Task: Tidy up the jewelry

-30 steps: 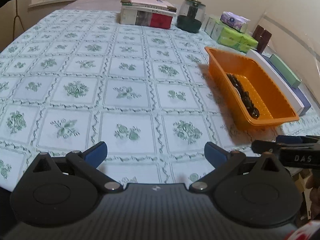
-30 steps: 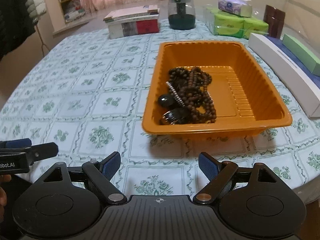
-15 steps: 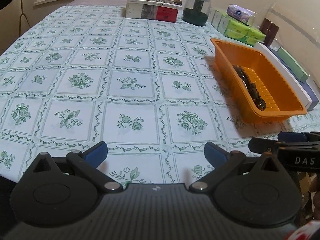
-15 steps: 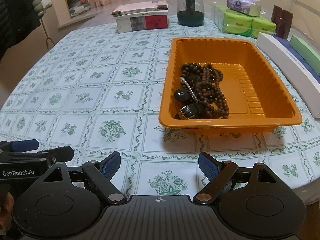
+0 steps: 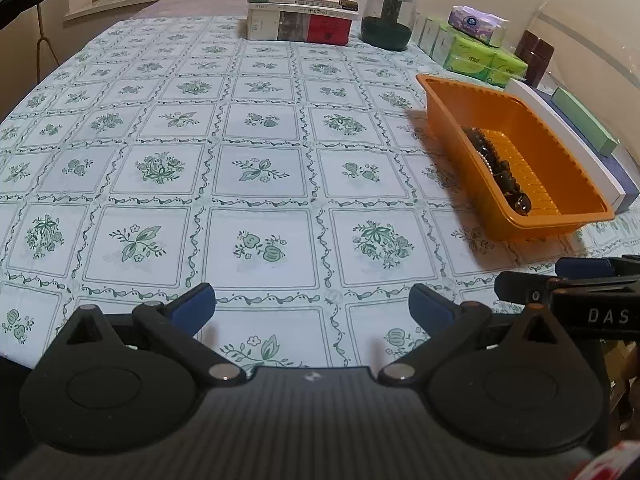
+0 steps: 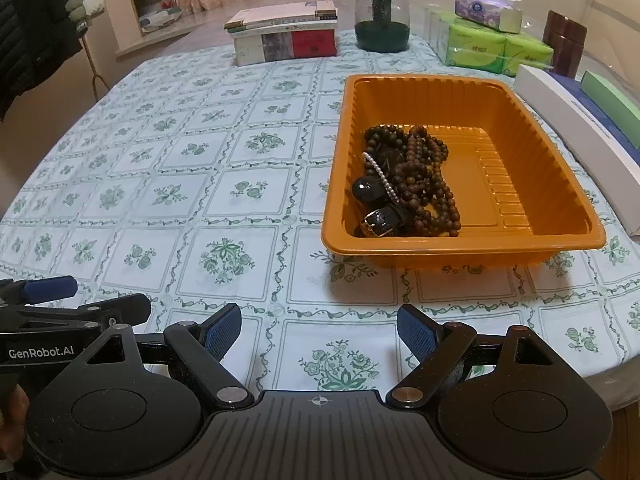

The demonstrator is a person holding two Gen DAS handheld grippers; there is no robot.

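An orange tray (image 6: 568, 200) sits on the table's right side and holds a heap of jewelry: brown bead strings (image 6: 420, 176), a small pearl chain (image 6: 382, 176), a dark round bead (image 6: 366, 190) and a black buckle piece (image 6: 382, 220). The tray also shows in the left wrist view (image 5: 448, 128). My right gripper (image 6: 320, 332) is open and empty, near the table's front edge, short of the tray. My left gripper (image 5: 312, 308) is open and empty, over the front edge, left of the tray.
A stack of books (image 6: 286, 34), a dark glass jar (image 6: 382, 20), green tissue packs (image 6: 496, 48) and a brown box (image 6: 566, 44) stand at the back. Long white and green boxes (image 6: 580, 128) lie right of the tray. A patterned cloth (image 5: 260, 168) covers the table.
Both grippers have pulled back and tilted up a little, so more of the table's far side shows. Jaws stay open. The tray and jewelry have not moved.
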